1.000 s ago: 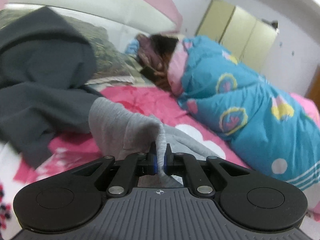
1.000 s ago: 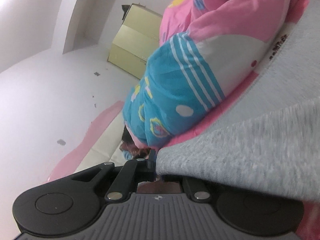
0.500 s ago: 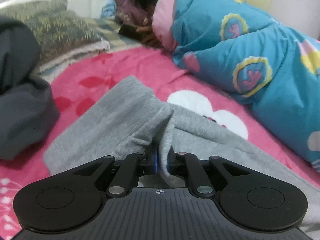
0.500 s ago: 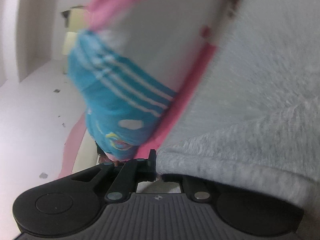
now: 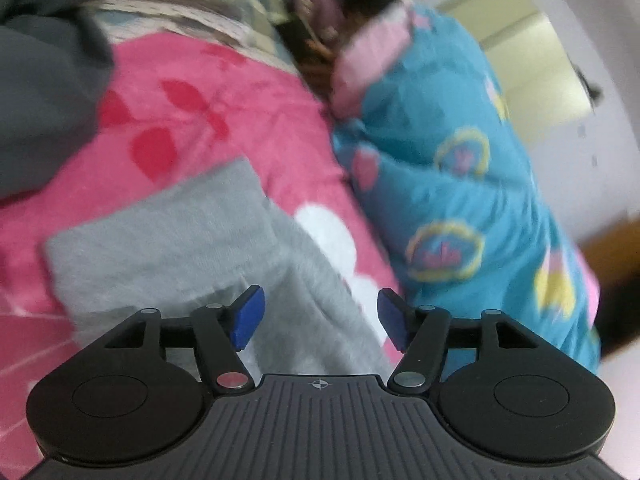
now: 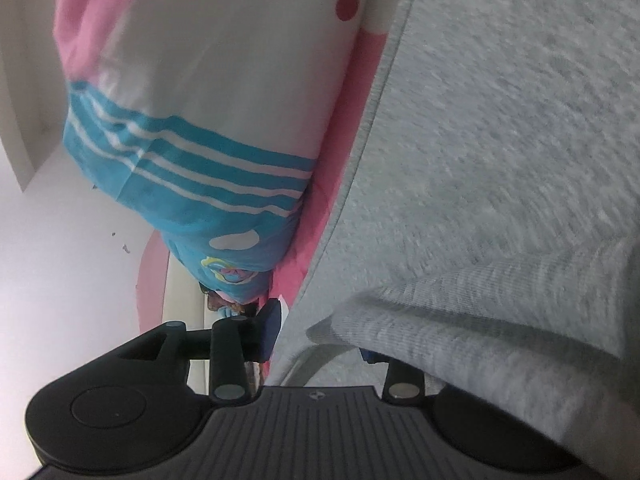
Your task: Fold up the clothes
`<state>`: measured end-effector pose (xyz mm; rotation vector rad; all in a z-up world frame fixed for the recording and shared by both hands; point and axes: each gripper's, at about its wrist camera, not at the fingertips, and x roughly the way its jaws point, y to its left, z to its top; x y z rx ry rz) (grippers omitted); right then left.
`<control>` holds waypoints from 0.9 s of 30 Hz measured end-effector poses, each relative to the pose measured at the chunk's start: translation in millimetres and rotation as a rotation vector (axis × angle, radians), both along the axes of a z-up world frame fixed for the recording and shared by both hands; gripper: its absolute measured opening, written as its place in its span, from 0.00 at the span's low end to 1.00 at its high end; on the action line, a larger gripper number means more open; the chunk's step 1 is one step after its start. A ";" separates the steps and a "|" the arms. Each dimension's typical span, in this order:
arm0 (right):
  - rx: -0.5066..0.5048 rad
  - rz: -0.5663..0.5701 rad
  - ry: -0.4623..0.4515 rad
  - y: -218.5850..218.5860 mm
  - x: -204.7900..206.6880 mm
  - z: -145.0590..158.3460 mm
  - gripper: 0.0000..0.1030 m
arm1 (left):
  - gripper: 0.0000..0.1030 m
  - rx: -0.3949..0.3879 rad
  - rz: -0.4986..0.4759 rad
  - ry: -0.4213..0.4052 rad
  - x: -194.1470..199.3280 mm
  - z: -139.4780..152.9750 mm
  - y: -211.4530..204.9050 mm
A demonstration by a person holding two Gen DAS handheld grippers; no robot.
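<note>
- Two grippers, jaws just opened.
- Left gripper (image 5: 320, 316): released above grey sweatpants (image 5: 192, 248); only this view shows dark garment (image 5: 44, 92).
- Right gripper (image 6: 320, 332): parted; ribbed hem (image 6: 460, 332) hides one finger.

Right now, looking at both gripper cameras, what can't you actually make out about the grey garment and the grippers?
- Left wrist view: the grey garment is motion-blurred, and the left gripper, fingers apart, hides its near edge.
- Right wrist view: a grey fold drapes over the right gripper, covering one finger almost entirely.
- Neither view shows the whole garment, so its type stays unclear.
- The dark grey clothing is cut off by the frame edge.
</note>
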<state>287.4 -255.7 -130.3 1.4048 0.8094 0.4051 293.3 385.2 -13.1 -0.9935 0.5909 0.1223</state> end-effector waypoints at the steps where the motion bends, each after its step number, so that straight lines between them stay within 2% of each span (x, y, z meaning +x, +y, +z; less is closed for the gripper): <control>1: 0.011 0.002 0.011 -0.4 1.2 -0.6 0.40 | 0.61 -0.016 0.022 0.000 -4.5 2.3 4.6; 4: 0.027 -0.005 0.038 -5.2 2.6 3.5 0.44 | 0.61 -0.034 0.048 0.013 -20.2 10.8 12.3; 7: 0.031 -0.015 0.021 -10.2 -9.5 14.2 0.63 | 0.61 -0.017 0.024 0.019 -41.5 22.3 12.4; 8: 0.028 -0.015 0.004 -12.6 -16.8 20.2 0.65 | 0.61 -0.011 0.015 0.025 -48.6 24.6 12.7; 11: 0.047 0.013 -0.030 -17.9 -42.8 32.5 0.65 | 0.62 -0.017 -0.012 0.052 -68.3 23.6 11.3; 14: 0.129 0.070 -0.024 -17.2 -76.3 36.3 0.65 | 0.64 -0.034 -0.032 0.094 -82.6 12.4 6.8; 17: 0.184 0.140 0.039 -3.4 -110.1 32.0 0.65 | 0.65 -0.054 -0.045 0.134 -81.7 -5.7 -0.7; 19: 0.169 0.160 0.078 9.4 -128.5 27.1 0.65 | 0.65 -0.067 -0.052 0.161 -79.0 -18.5 -6.2; 23: 0.081 0.106 0.151 24.3 -147.6 12.8 0.64 | 0.65 -0.043 -0.033 0.194 -65.0 -41.6 -14.4; 27: 0.054 -0.019 0.154 22.8 -152.4 11.7 0.62 | 0.67 -0.031 -0.017 0.149 -56.1 -45.5 -13.7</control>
